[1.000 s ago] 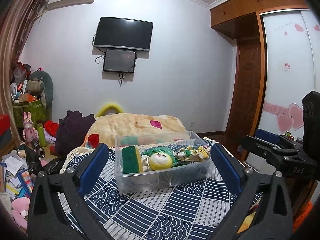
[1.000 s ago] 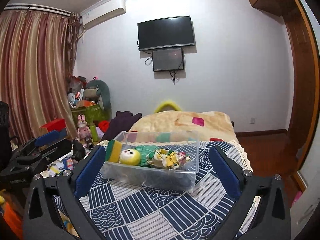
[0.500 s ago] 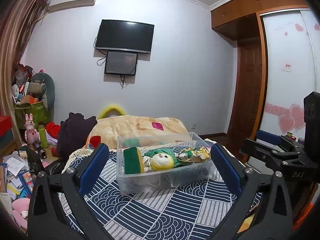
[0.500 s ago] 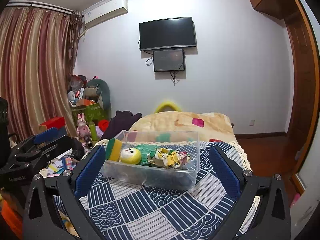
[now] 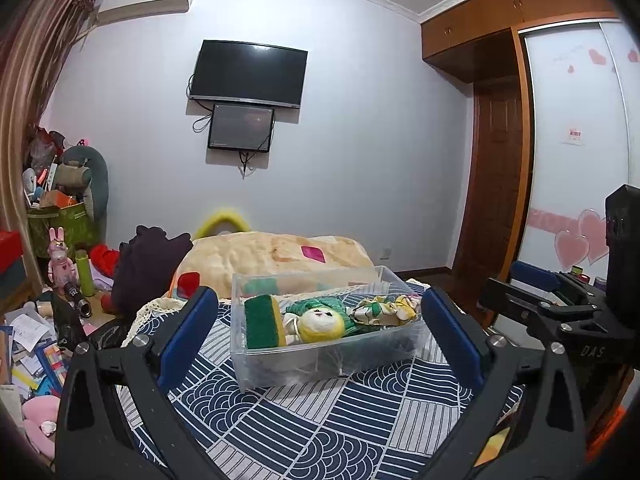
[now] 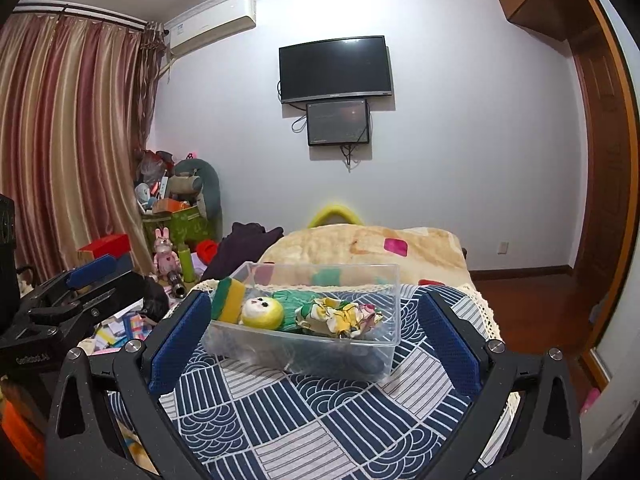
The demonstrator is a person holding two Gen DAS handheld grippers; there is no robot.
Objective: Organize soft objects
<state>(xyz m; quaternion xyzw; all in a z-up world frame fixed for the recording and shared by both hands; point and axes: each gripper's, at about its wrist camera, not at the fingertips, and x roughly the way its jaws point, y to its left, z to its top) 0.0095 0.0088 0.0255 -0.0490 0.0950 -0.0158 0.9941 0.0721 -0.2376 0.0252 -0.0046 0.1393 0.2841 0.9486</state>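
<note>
Bedroom with blue-and-white patterned bedspread: ahead of both empty, wide-open tongs, left gripper and right gripper, a clear plastic rectangular bin is set, evidently gathering green-yellow sponge, yellow-faced doll and floral cloth.

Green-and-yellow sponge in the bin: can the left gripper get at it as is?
Probably yes. The left gripper is open, the clear bin has no lid, and the sponge stands at its left end beside the doll, top exposed.

Before you: a green-and-yellow sponge, a yellow-faced, green-haired doll and floral cloth in a clear bin on a navy-and-white patterned cover.
</note>
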